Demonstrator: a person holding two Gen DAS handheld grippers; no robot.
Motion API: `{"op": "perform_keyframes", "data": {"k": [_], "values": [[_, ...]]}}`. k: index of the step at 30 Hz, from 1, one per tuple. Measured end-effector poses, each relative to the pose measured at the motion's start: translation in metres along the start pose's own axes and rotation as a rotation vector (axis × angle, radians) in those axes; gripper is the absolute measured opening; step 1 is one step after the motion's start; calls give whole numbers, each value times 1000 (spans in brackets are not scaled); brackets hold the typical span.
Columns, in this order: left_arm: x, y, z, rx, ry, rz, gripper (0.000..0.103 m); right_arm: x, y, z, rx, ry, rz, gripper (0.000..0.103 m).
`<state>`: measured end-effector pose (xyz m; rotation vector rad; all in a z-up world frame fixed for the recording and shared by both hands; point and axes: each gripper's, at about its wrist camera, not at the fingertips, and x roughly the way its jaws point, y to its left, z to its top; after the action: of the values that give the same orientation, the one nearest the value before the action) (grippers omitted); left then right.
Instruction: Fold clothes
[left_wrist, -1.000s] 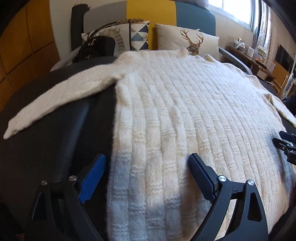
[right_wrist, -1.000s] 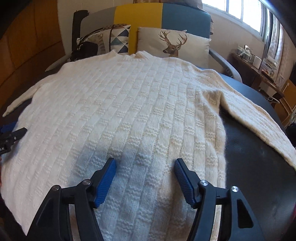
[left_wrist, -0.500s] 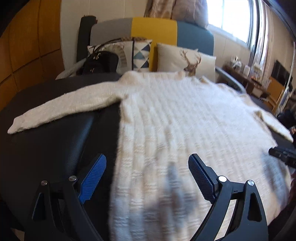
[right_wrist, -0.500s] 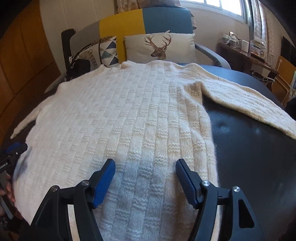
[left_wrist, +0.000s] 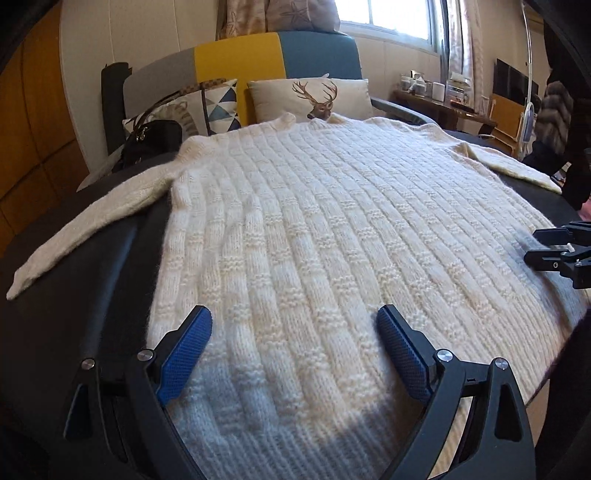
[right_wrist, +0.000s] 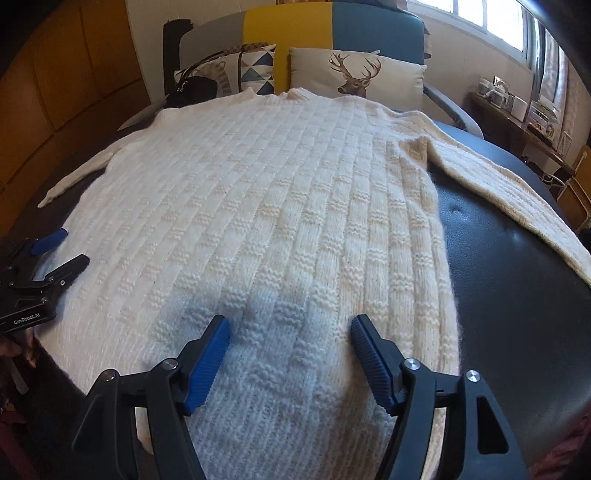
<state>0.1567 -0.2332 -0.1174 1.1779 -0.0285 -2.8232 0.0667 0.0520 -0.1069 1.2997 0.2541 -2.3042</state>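
Note:
A cream knitted sweater (left_wrist: 325, 229) (right_wrist: 266, 206) lies spread flat on a black padded table (left_wrist: 74, 288) (right_wrist: 517, 295), collar at the far end and both sleeves stretched out sideways. My left gripper (left_wrist: 293, 328) hovers open over the hem near the sweater's left side, nothing between its blue pads. My right gripper (right_wrist: 290, 332) is open over the hem toward the right side, also with nothing held. Each gripper shows at the edge of the other's view: the right gripper (left_wrist: 554, 245), the left gripper (right_wrist: 62, 251).
Beyond the table stands a grey, yellow and blue sofa (right_wrist: 295, 26) with a deer cushion (right_wrist: 354, 74), a triangle-patterned cushion (left_wrist: 218, 105) and a black handbag (left_wrist: 151, 142). A cluttered side table (right_wrist: 517, 107) sits under the window at right.
Both grippers have drawn back toward the hem and tilted up slightly, so more of the sofa and window shows. The sweater lies as before.

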Motion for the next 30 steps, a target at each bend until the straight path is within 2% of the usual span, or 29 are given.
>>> {"op": "perform_keyframes", "data": {"k": [3, 6, 7, 10, 13, 15, 17, 23, 27, 29, 30], "values": [[-7, 5, 23, -9, -36, -6, 92, -7, -11, 19, -14, 9, 61, 67], [-2, 12, 58, -21, -83, 22, 92, -17, -36, 59, 24, -126, 26, 68], [5, 15, 69, -27, -83, 31, 92, -12, -44, 72, 34, -146, 4, 68], [34, 20, 87, -24, -42, 60, 92, 14, -69, 101, 85, -123, -56, 68], [63, 21, 85, -13, 44, 76, 92, 42, -84, 116, 127, -87, -15, 68], [74, 24, 81, -24, 102, 80, 92, 59, -87, 118, 107, -53, -34, 68], [73, 28, 79, -32, 108, 70, 93, 72, -92, 112, 93, 13, -62, 67], [72, 34, 74, -36, 113, 54, 94, 61, -106, 93, 130, -55, -65, 68], [73, 36, 76, -30, 111, 55, 94, 49, -98, 114, 152, -42, -40, 67], [72, 36, 75, -28, 112, 54, 94, 42, -94, 129, 139, -105, -44, 67], [72, 36, 74, -28, 112, 51, 94, 46, -93, 136, 119, -97, -67, 68]]}}
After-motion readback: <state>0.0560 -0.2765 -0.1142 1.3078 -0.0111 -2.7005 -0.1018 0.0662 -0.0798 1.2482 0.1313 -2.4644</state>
